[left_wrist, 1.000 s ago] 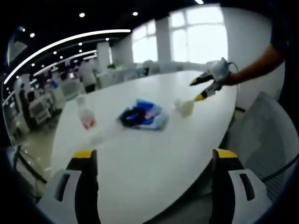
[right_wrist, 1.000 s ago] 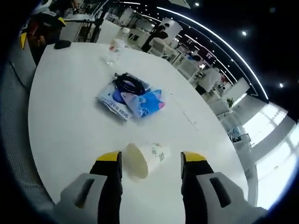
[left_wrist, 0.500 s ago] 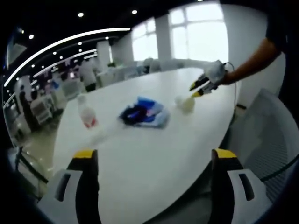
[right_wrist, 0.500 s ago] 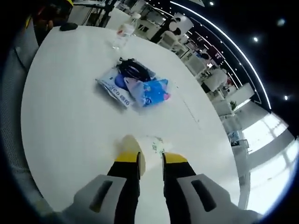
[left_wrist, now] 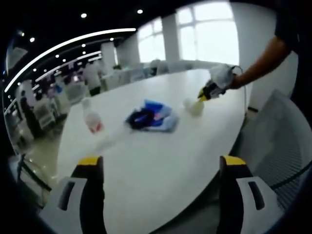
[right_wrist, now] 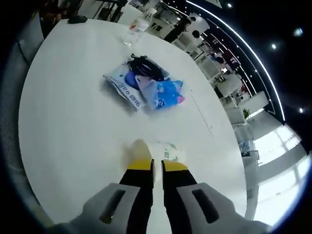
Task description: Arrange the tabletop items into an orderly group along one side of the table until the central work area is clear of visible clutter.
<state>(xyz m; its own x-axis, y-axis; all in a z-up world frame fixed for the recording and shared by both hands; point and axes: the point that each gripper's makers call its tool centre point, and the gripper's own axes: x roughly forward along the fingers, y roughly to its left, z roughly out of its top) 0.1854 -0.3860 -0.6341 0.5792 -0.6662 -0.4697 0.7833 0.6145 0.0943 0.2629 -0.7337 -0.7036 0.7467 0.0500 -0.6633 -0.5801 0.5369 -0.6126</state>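
The pale paper cup (right_wrist: 155, 152) lying on the white desk (right_wrist: 63, 122) is pinched at its rim by the right gripper (right_wrist: 157, 165); gentle pressure is advised. The left gripper (left_wrist: 158, 168) is held released.

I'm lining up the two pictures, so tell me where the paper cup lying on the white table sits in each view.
Left gripper view: paper cup right of centre, at the right gripper, near the table's far edge.
Right gripper view: paper cup low centre, pinched at its rim between the right gripper jaws.
Shared landmark: the blue packets beside it.
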